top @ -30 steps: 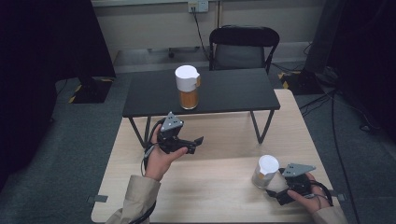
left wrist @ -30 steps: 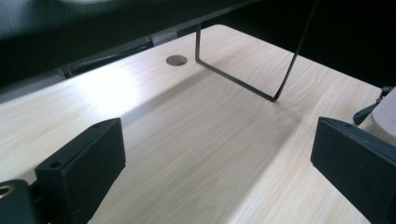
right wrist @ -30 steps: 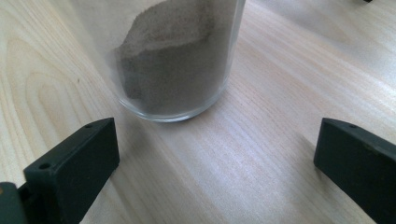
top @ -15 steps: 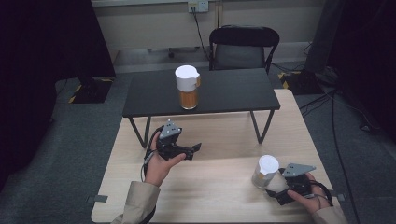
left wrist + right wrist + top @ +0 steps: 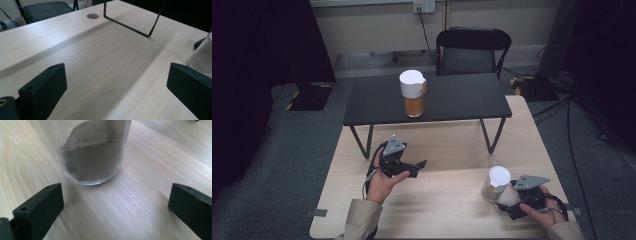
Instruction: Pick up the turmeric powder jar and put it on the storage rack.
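The left tool [image 5: 414,166] hovers wide open above the pale wooden surface [image 5: 447,200], pointing toward three o'clock. At four o'clock stands the clear glass jar with a white lid [image 5: 497,184], holding what looks like brown powder. Just beside it, the right tool [image 5: 116,207] gapes open, jar just ahead.

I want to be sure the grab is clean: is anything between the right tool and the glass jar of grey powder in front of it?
Nothing visible. The right tool is open, and bare light wooden tabletop lies between its jaws and the white-lidded clear glass jar of grey powder straight ahead.
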A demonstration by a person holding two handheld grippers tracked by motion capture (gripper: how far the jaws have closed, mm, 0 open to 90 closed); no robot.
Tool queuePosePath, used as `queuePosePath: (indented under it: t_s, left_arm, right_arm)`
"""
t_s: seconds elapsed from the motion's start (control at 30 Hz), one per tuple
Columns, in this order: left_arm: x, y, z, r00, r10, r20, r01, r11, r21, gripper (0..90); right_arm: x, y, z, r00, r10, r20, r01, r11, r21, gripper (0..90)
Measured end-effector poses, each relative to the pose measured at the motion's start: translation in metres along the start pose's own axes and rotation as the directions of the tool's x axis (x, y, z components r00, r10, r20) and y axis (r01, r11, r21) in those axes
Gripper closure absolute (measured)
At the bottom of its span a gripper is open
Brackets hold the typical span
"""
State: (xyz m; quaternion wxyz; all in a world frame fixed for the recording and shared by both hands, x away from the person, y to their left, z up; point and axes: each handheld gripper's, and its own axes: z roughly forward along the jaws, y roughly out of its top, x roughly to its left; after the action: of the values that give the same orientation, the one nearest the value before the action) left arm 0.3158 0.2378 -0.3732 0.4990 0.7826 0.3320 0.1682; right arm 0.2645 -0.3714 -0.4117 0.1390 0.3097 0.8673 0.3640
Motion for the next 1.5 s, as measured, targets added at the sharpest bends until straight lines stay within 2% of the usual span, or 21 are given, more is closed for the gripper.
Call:
queuePosePath:
  t_s: [0.53, 0.77, 1.27, 1.5]
  left_arm:
    - [0.004, -0.032, -0.008, 0.9979, -0.059, -0.026, 0.060, 0.9977, 0.031, 2.2]
    - [0.002, -0.044, -0.012, 0.9969, -0.061, -0.051, 0.064, 0.9964, 0.056, 2.1]
    - [0.009, -0.066, -0.031, 0.9905, -0.105, -0.089, 0.112, 0.9901, 0.085, 2.1]
    - [0.011, -0.071, -0.041, 0.9887, -0.098, -0.113, 0.110, 0.9882, 0.106, 2.1]
  right_arm:
    - [0.000, 0.000, 0.000, 1.0000, 0.000, 0.000, 0.000, 1.0000, 0.000, 0.0]
    - [0.000, 0.000, 0.000, 1.0000, 0.000, 0.000, 0.000, 1.0000, 0.000, 0.0]
    - [0.000, 0.000, 0.000, 1.0000, 0.000, 0.000, 0.000, 1.0000, 0.000, 0.0]
    - [0.000, 0.000, 0.000, 1.0000, 0.000, 0.000, 0.000, 1.0000, 0.000, 0.0]
